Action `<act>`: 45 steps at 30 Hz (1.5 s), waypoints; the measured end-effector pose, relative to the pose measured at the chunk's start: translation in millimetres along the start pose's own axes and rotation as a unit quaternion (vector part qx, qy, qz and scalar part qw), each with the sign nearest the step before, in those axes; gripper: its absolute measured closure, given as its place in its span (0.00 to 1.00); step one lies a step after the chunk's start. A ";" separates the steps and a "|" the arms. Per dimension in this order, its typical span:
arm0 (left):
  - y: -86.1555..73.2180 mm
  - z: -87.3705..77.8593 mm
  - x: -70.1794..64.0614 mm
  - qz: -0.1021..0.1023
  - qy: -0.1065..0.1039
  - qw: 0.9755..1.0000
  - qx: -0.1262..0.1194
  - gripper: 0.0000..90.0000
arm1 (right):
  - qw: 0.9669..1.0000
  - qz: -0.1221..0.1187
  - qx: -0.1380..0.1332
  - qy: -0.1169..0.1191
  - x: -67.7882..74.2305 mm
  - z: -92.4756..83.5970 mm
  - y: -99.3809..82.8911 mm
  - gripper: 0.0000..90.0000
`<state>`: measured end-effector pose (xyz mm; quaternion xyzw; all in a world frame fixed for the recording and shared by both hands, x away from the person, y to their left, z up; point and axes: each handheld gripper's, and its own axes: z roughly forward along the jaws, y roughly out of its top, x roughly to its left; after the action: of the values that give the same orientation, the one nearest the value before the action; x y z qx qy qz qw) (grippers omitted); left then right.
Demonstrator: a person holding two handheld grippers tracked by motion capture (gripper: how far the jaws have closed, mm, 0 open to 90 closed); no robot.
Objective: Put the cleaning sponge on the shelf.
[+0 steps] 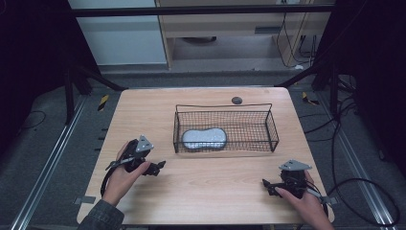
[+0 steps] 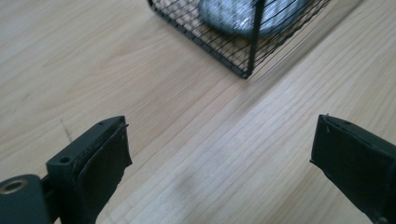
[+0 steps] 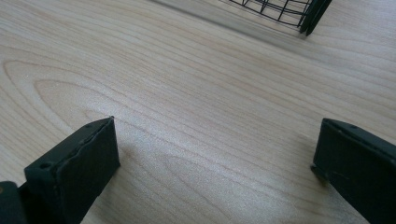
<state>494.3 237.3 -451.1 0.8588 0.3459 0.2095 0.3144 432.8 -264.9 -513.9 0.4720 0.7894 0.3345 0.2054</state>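
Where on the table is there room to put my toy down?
Bare wood lies between the left gripper and right gripper, in front of the black wire basket. The basket's left end is crowded by a grey padded pouch.

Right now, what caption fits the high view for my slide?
Two open grippers, left and right, rest before a wire basket holding a silvery pouch.

The table point(image 1: 206, 191) is evenly lit from above against dark surroundings, while soft shadows and slight blur are seen in both gripper views.
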 end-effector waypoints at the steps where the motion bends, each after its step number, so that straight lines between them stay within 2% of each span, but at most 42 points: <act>1: -2.4 1.1 2.5 -0.004 0.002 1.000 0.002 0.04 | 1.000 0.000 0.000 0.000 0.0 0.0 0.0 0.00; 2: -4.6 2.1 5.0 -0.005 0.004 1.000 0.006 0.04 | 1.000 0.000 0.000 0.000 0.0 0.0 0.0 0.00; 4: -11.3 5.3 11.4 -0.022 0.002 1.000 0.011 0.04 | 1.000 0.000 0.000 0.000 0.0 0.0 0.0 0.00; 8: -19.5 9.7 19.6 -0.036 0.010 0.999 0.021 0.04 | 1.000 0.000 0.000 0.000 0.0 0.0 0.0 0.00; 19: -34.3 16.1 37.0 -0.067 0.022 0.997 0.031 0.04 | 1.000 0.000 0.000 0.000 0.0 0.0 0.0 0.00; 29: -43.8 25.6 51.2 -0.108 0.023 0.994 0.012 0.04 | 1.000 0.001 0.000 0.001 0.1 0.0 0.0 0.00; 36: -49.5 34.0 51.8 -0.104 0.020 0.994 0.022 0.03 | 1.000 0.000 0.000 0.000 0.0 0.0 0.0 0.00; 40: -52.0 35.3 53.6 -0.106 0.019 0.994 0.011 0.01 | 1.000 0.000 0.000 0.000 0.0 0.0 0.0 0.00; 43: -55.4 37.1 54.3 -0.106 0.019 0.994 -0.006 0.00 | 1.000 0.000 0.000 0.000 0.0 0.0 0.0 0.00; 45: -55.4 37.1 54.3 -0.106 0.019 0.994 -0.006 0.00 | 1.000 0.000 0.000 0.000 0.0 0.0 0.0 0.00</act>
<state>526.6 293.2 -507.8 0.8114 0.4395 0.1938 0.3329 432.8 -264.9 -513.9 0.4720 0.7894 0.3345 0.2053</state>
